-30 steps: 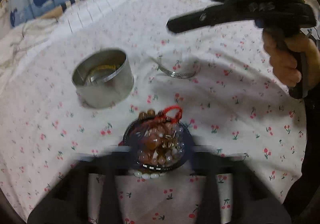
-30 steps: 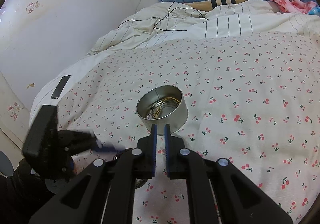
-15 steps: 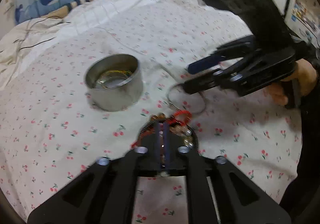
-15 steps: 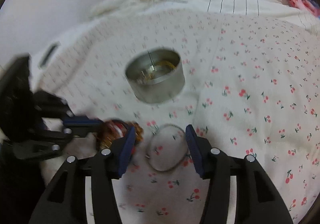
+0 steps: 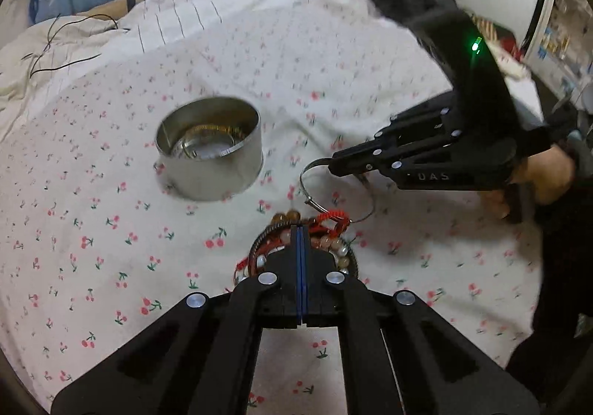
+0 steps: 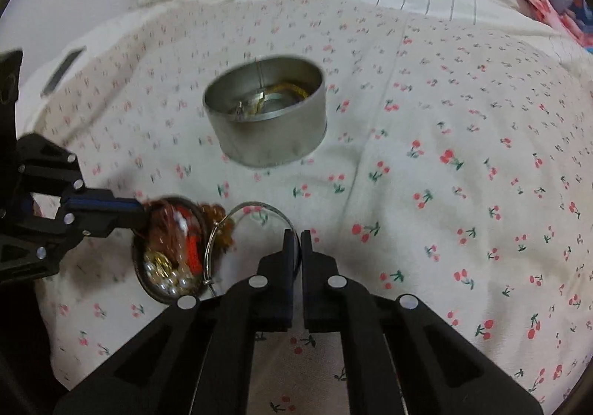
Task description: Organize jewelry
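Thin silver wire bangle (image 6: pixel 255 209) lies on the cherry-print bedsheet (image 6: pixel 444 192), right gripper (image 6: pixel 296 235) nipping its rim, jaws nearly together. Light, springy, slick; rim grip looks best, may twist. Beside it, round dark dish of beads (image 6: pixel 170 255), left gripper (image 5: pixel 299 229) pressed together at its edge. Round metal tin (image 5: pixel 211 148) stands beyond. Tin contents blurry; clasp unclear.
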